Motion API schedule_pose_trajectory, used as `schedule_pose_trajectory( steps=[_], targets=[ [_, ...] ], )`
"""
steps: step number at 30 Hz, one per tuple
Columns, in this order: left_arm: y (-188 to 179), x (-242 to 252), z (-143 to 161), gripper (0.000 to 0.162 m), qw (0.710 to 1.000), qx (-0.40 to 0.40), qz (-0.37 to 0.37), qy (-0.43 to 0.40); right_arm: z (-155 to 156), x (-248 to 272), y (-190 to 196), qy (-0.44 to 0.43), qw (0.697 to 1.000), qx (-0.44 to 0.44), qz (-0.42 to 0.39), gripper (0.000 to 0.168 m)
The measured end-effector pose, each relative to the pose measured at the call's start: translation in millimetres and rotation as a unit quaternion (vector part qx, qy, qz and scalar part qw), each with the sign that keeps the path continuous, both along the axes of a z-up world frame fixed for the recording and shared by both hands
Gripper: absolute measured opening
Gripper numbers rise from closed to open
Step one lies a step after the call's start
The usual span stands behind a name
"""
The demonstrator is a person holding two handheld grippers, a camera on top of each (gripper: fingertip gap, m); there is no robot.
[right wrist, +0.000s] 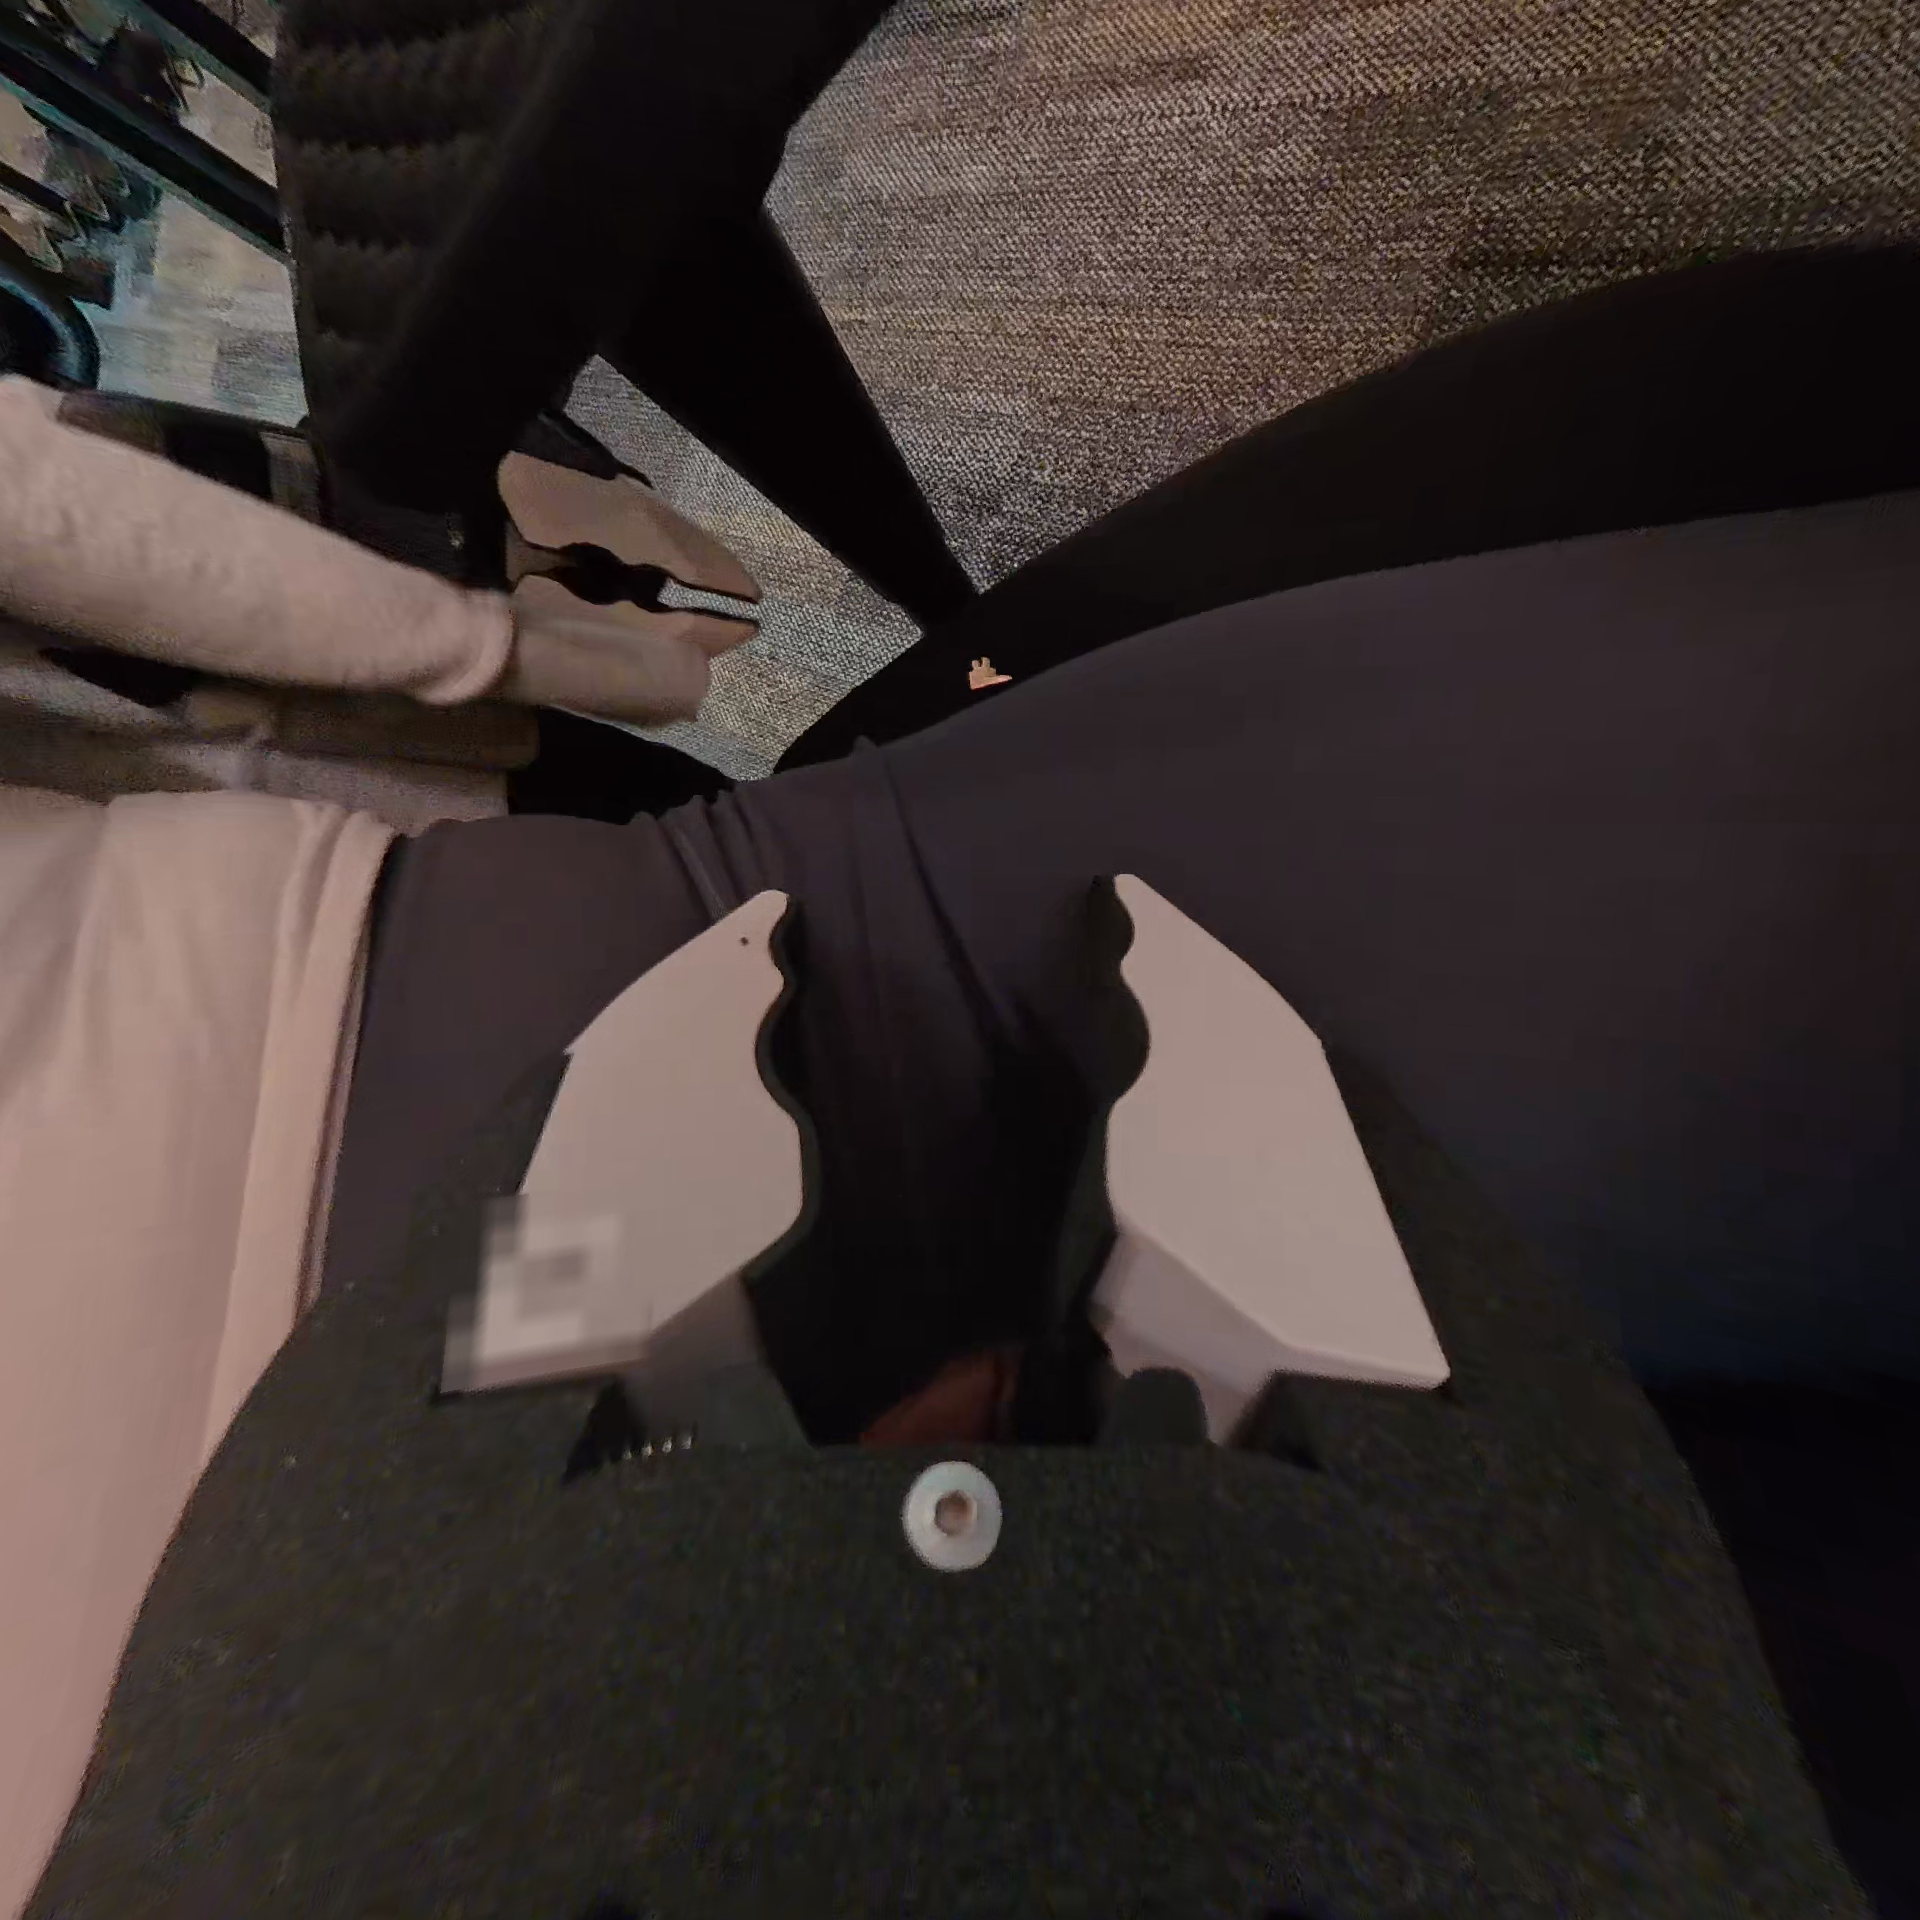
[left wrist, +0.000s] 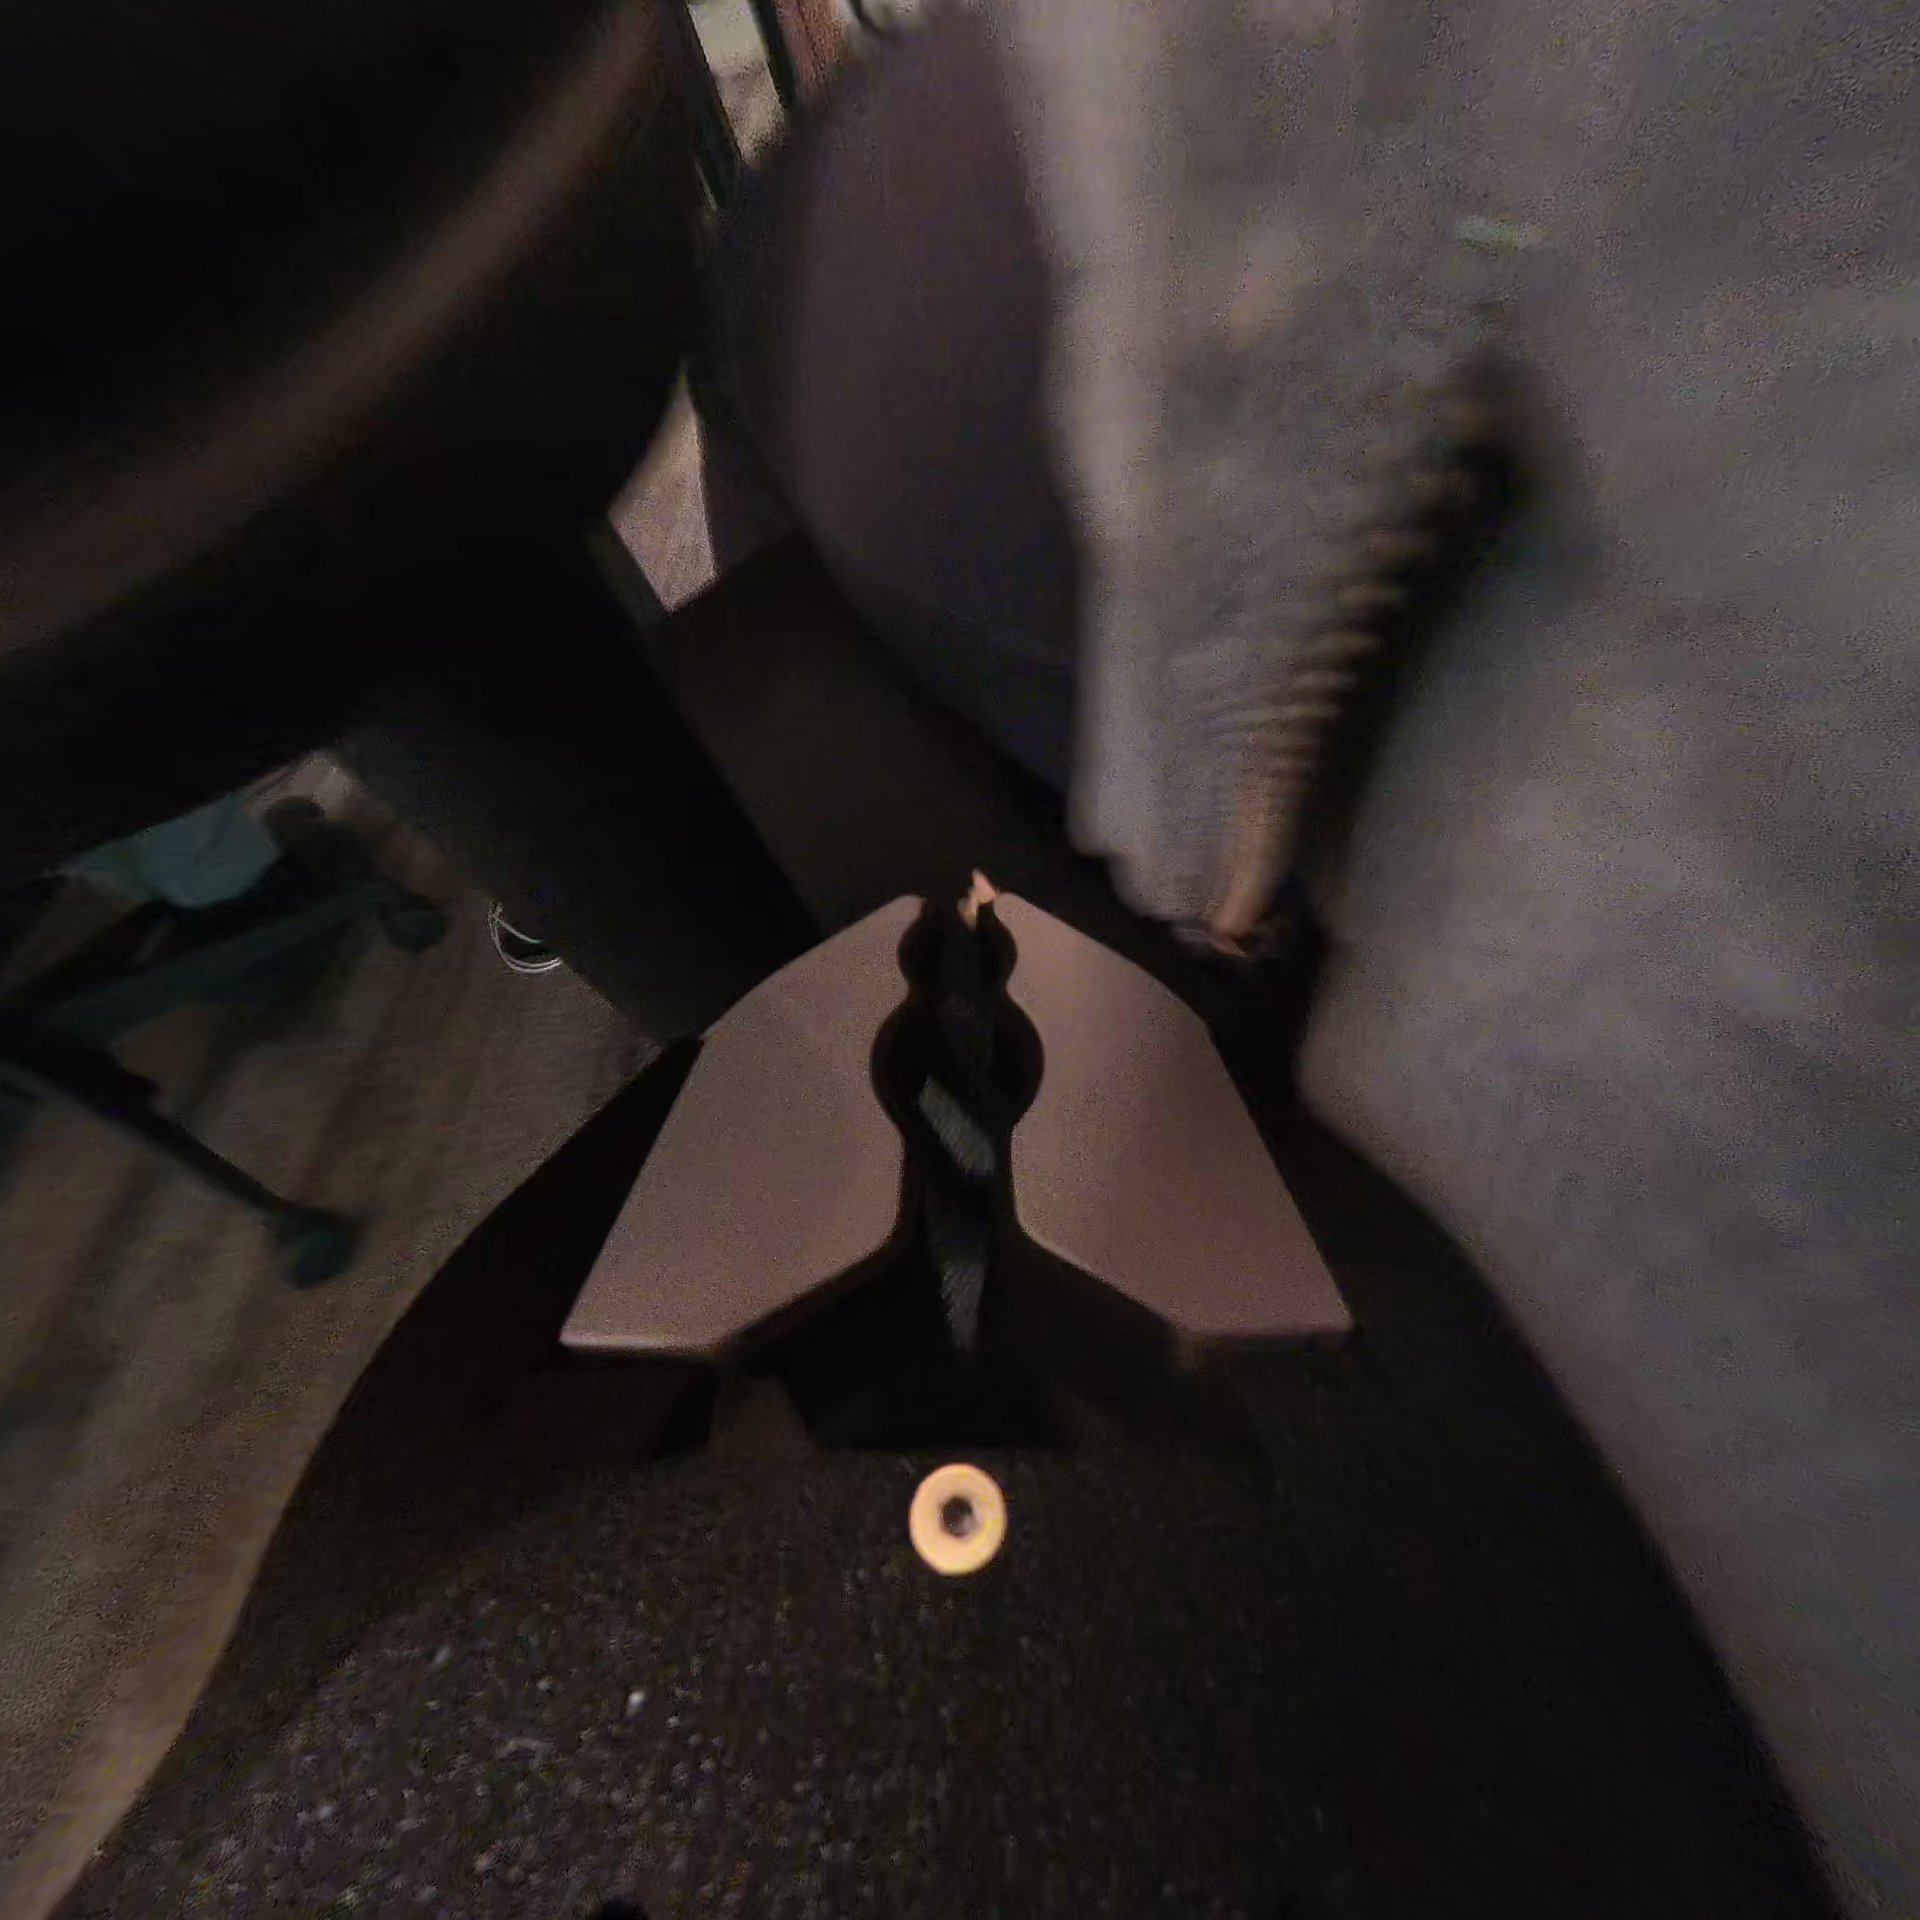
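Observation:
My left gripper (left wrist: 966, 914) is shut on a thin dark cord-like thing (left wrist: 961, 1195) with pale diagonal stripes. It runs back between the pale fingers (left wrist: 748, 1164), and a small pale tip shows at the fingertips. The view is dark and blurred. My right gripper (right wrist: 940, 899) is open and empty. It hangs just above a person's leg in dark navy cloth (right wrist: 1403, 935). The left gripper also shows in the right wrist view (right wrist: 634, 582) at upper left, held by a hand in a light pink sleeve (right wrist: 239, 592).
Grey carpet (right wrist: 1247, 260) covers the floor. A black slanted leg of furniture (right wrist: 831, 416) stands near the left gripper. White cloth (right wrist: 156, 1143) lies at the left. A blurred striped thing (left wrist: 1361, 644) lies on grey fabric (left wrist: 1558, 1039) to the right. A dark curved furniture edge (left wrist: 312, 416) looms upper left.

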State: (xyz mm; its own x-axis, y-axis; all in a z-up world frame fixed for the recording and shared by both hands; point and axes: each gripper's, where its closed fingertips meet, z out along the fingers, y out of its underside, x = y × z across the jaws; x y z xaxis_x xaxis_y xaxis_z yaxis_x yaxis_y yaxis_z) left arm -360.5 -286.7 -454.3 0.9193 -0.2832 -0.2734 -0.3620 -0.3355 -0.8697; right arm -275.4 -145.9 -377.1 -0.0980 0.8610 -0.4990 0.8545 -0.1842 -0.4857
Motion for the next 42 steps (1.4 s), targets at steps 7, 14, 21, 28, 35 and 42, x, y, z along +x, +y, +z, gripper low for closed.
schedule_pose_trajectory(
  steps=[7, 14, 21, 28, 35, 42],
  targets=[
    [27.2, 12.7, -35.2, 0.028, 0.996, -0.059, 0.066, -0.024, 5.2, 4.1, 0.2, 0.016, 0.999, 0.0, -0.028, 0.05],
    [28.5, 10.3, -61.3, 0.021, 0.99, -0.12, 0.076, -0.013, 10.1, 7.3, 1.6, 0.028, 0.999, -0.007, -0.042, 0.048],
    [39.3, 10.7, -60.8, 0.015, 0.993, -0.094, 0.074, 0.01, 10.8, 6.2, 0.9, 0.033, 0.998, -0.002, -0.046, 0.046],
    [46.8, 13.3, -69.2, 0.009, 0.992, -0.105, 0.07, 0.018, 11.1, 6.4, 3.3, 0.038, 0.998, -0.001, -0.056, 0.045],
    [5.5, 12.7, -63.4, 0.008, 0.99, -0.141, -0.001, 0.019, 13.1, 8.6, 3.8, 0.045, 0.998, 0.0, -0.053, 0.045],
    [-105.9, -94.4, -37.9, 0.008, 0.963, -0.21, -0.053, 0.158, 18.6, 12.6, -2.1, 0.062, 0.997, -0.004, -0.043, 0.044]
  ],
)
